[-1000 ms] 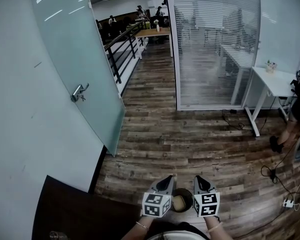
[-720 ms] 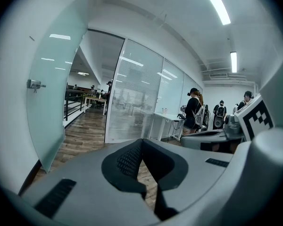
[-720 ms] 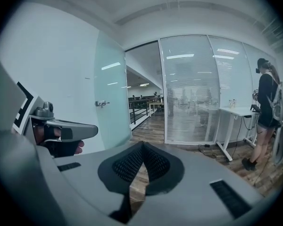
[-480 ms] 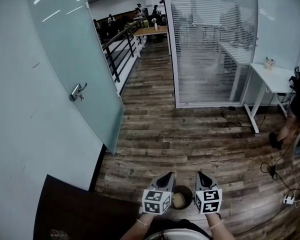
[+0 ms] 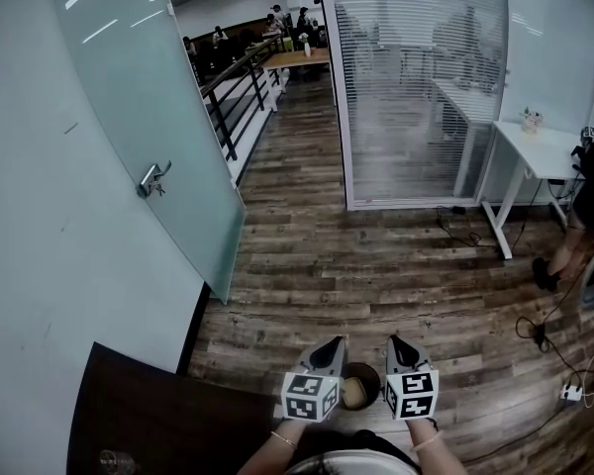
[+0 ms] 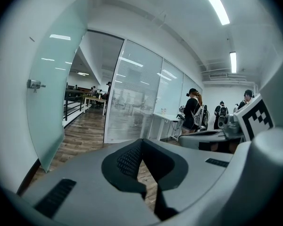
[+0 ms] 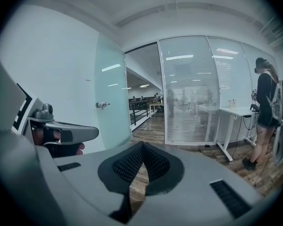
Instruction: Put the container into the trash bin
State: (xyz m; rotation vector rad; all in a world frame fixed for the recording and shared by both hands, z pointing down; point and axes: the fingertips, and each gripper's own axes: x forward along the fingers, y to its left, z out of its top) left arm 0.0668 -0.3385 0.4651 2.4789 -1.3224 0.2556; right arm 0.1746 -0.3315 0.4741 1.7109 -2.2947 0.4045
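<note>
With the fingers of my left gripper (image 5: 329, 348) and right gripper (image 5: 397, 346) pressed together on nothing, I seem to squeeze the container (image 5: 358, 393) between their bodies, above the wooden floor (image 5: 376, 265).

My view nudged slightly, glass partition (image 5: 416, 87) and white desk (image 5: 540, 156) slid left, person (image 5: 586, 201) at right edge further in frame.
</note>
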